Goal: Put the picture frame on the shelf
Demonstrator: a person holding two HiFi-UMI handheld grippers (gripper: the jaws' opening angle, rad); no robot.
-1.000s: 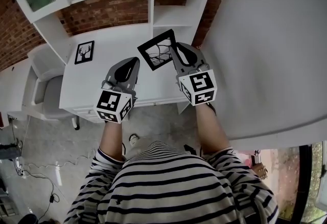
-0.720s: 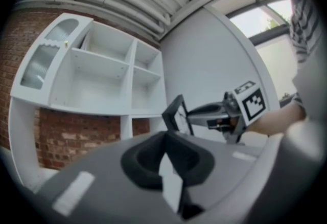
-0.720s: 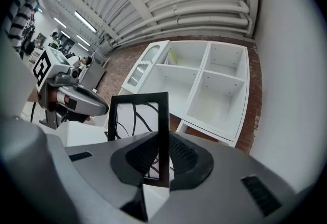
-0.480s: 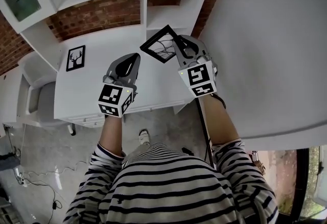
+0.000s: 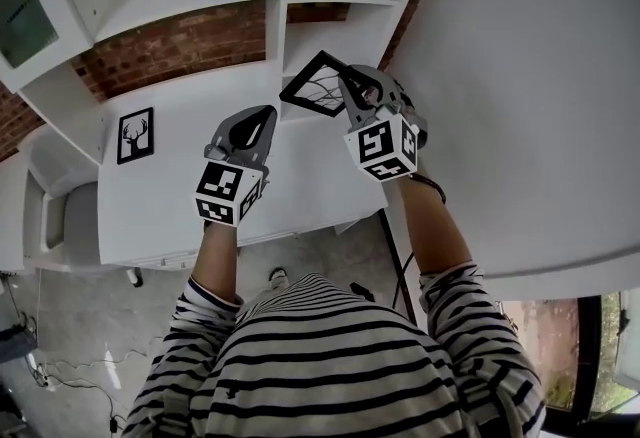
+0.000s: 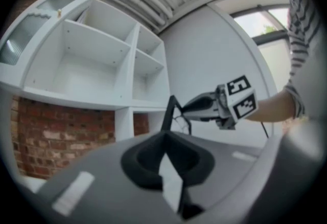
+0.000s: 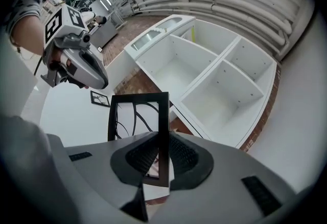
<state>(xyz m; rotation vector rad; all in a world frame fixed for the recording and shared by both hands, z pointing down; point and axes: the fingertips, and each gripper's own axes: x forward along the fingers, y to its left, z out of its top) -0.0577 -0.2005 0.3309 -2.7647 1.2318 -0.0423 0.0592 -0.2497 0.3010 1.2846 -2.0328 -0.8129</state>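
A black picture frame (image 5: 318, 84) with a branch drawing is held up in the air in front of the white shelf unit (image 5: 330, 26), tilted. My right gripper (image 5: 350, 94) is shut on its edge; in the right gripper view the frame (image 7: 138, 115) stands upright between the pads of that gripper (image 7: 161, 138). My left gripper (image 5: 255, 123) hovers over the white desk (image 5: 190, 196) to the left of the frame, shut and holding nothing. From the left gripper view, its own gripper (image 6: 165, 137) points at the shelf (image 6: 92, 64), with the frame (image 6: 169, 113) to the right.
A second black frame with a deer picture (image 5: 135, 134) lies on the desk at the left. A brick wall (image 5: 170, 46) runs behind the desk below the shelf compartments. A grey chair (image 5: 45, 216) stands at the left and a white wall (image 5: 530, 76) at the right.
The right gripper has carried the frame up and farther away, closer to the shelf compartments. The left gripper has stayed in about the same place, still shut.
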